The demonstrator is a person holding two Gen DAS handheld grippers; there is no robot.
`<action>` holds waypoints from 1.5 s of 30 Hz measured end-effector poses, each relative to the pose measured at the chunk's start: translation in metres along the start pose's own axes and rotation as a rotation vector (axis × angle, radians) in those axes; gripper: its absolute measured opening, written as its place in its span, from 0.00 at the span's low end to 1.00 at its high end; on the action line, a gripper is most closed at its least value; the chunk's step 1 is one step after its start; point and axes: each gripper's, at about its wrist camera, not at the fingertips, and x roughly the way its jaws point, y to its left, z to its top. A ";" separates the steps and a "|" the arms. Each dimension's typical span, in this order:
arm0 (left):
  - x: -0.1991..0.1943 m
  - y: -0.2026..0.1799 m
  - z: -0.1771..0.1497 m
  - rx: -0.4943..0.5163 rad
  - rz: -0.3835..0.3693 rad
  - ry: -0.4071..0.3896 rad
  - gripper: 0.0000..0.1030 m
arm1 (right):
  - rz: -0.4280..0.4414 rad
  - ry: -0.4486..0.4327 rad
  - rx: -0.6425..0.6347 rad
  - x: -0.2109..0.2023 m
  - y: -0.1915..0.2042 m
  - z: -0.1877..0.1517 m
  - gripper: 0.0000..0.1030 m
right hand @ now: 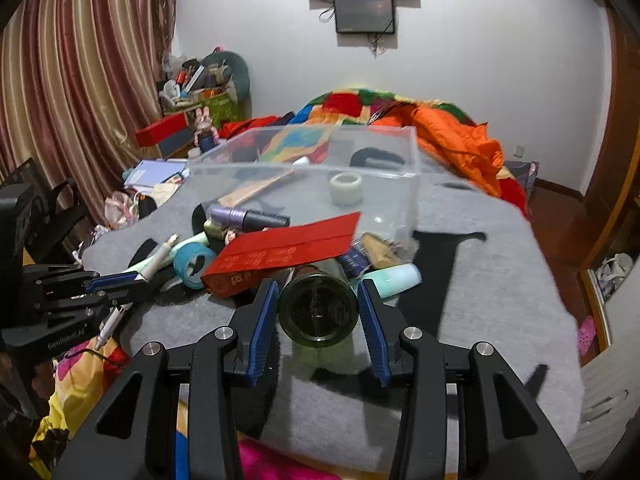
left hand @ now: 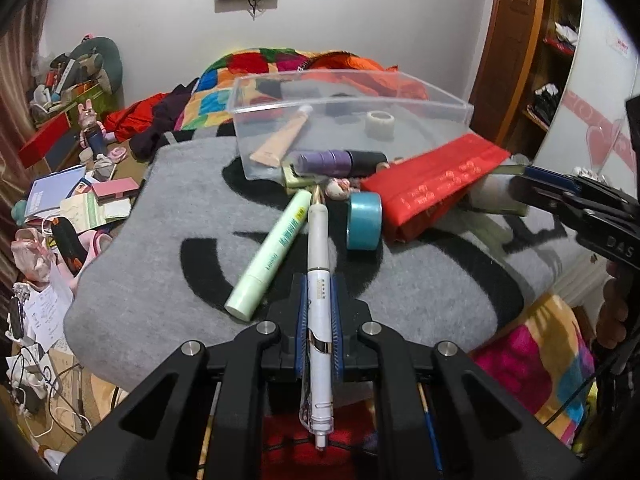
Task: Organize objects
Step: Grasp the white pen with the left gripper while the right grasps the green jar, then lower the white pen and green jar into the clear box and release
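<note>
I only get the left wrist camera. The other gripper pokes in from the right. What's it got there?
Observer: A round dark green glass bottle lies on its side between the fingers of the right gripper, base facing the camera.
Operator: Is it squeezing it?
Observer: Can't tell; both blue pads sit right at the bottle's sides.
Operator: Is anything on top of it?
Observer: Yes, the flat red paper envelope covers its far end.

Red packet (right hand: 280, 250) covered the far end of the green bottle (right hand: 318, 310) | small pink thing (left hand: 339, 189) behind the tape was too small to name | pen's (left hand: 319, 292) tip sat hidden among clutter
</note>
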 end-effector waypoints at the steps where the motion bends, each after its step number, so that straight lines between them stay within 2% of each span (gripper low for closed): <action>1: -0.001 0.001 0.001 -0.006 -0.002 -0.004 0.10 | -0.003 -0.013 0.006 -0.005 -0.003 0.002 0.37; 9: -0.017 0.007 0.024 -0.058 -0.024 -0.075 0.10 | -0.025 -0.128 0.062 -0.040 -0.020 0.020 0.37; 18: -0.028 0.009 0.057 -0.073 -0.068 -0.139 0.10 | -0.051 -0.240 0.041 -0.060 -0.021 0.055 0.37; 23: -0.033 0.013 0.082 -0.075 -0.062 -0.164 0.10 | -0.031 -0.325 0.037 -0.068 -0.021 0.079 0.37; 30: -0.030 0.017 0.129 -0.081 -0.076 -0.197 0.10 | -0.035 -0.383 0.009 -0.063 -0.018 0.114 0.37; 36: -0.015 0.013 0.163 -0.063 -0.090 -0.201 0.10 | -0.051 -0.365 0.000 -0.036 -0.019 0.137 0.37; 45: 0.051 0.005 0.194 -0.052 -0.099 -0.092 0.10 | -0.093 -0.219 -0.035 0.027 -0.024 0.143 0.37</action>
